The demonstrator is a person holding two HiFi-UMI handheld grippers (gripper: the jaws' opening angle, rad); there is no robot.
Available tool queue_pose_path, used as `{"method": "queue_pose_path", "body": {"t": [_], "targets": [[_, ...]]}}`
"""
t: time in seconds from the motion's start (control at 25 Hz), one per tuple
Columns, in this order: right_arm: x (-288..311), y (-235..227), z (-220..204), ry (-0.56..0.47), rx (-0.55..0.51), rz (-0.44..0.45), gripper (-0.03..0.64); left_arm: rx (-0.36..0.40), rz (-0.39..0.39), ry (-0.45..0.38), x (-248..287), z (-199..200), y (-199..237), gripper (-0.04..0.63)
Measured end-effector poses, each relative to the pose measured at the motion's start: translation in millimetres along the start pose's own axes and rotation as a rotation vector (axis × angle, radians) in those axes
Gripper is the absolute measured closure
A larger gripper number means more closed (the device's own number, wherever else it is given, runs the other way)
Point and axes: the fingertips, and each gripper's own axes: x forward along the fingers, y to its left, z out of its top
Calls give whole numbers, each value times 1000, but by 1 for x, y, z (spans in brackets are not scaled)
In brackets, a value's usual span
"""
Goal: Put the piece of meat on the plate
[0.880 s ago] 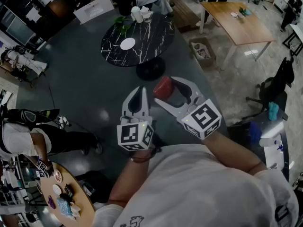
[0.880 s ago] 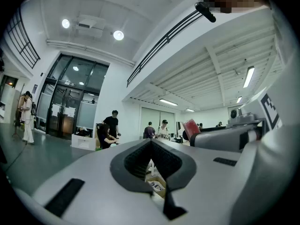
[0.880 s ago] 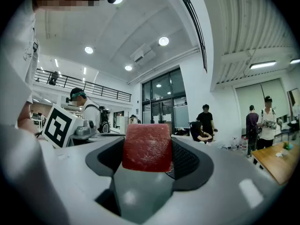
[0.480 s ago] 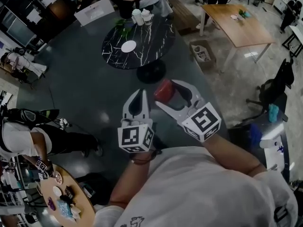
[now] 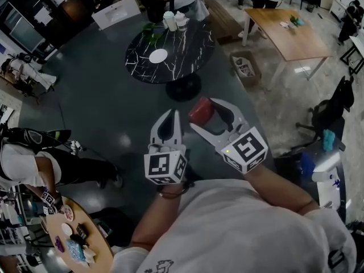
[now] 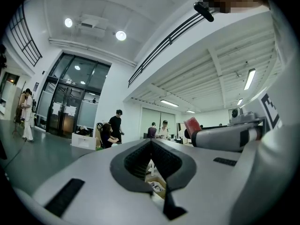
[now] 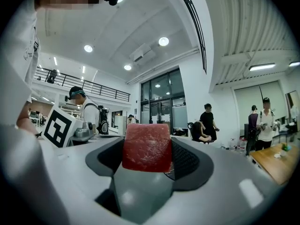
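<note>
The 2 fingers point(image 7: 187, 162) of the right gripper point(image 5: 205, 114) are clamped on the red piece of meat point(image 7: 146, 146) in mid-air, the left gripper point(image 5: 169, 116) just beside it has its tips together and empty, and well beyond both the white plate point(image 5: 158, 56) sits on the round black marble table point(image 5: 187, 53).

Grainy matt red meat point(image 7: 146, 146), smooth grey plastic right gripper point(image 5: 206, 114), glossy black marble table point(image 5: 182, 61).
</note>
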Motion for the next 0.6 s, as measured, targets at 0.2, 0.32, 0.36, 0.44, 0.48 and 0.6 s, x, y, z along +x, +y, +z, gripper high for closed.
{"method": "queue_pose_path", "body": {"t": [0.2, 0.32, 0.36, 0.44, 0.48, 0.6], "targets": [[21, 5, -1, 10, 5, -5, 318, -14, -2, 0, 3, 0, 22, 589], [39, 5, 0, 17, 1, -11, 318, -24, -5, -1, 7, 0, 41, 589], [48, 6, -1, 18, 1, -13, 318, -27, -6, -1, 9, 0, 50, 589], [69, 6, -2, 19, 3, -19, 318, -28, -11, -2, 14, -1, 70, 589], [80, 6, -3, 19, 5, -23, 318, -28, -16, -3, 17, -1, 80, 589], [116, 8, -2, 19, 11, -33, 318, -24, -32, -4, 25, 4, 112, 589]]}}
